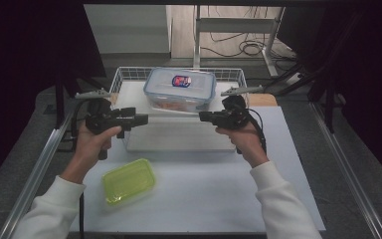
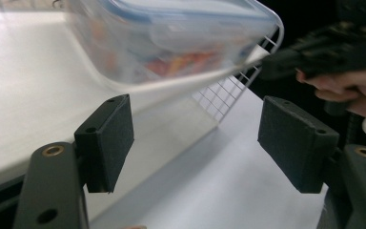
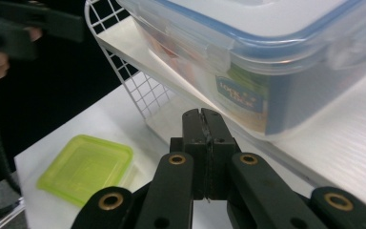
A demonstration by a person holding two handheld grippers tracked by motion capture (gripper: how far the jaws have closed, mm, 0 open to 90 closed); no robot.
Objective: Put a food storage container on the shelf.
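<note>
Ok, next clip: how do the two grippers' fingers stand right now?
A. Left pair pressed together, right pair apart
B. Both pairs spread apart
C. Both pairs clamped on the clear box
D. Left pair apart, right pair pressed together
D: in the left gripper view the left gripper has a wide empty gap between its fingers, while the right gripper has its fingers flat against each other with nothing between, short of the clear lidded box.

Dim, dark-edged high view; the clear container [image 2: 171, 43] smears with motion blur in the left gripper view.
</note>
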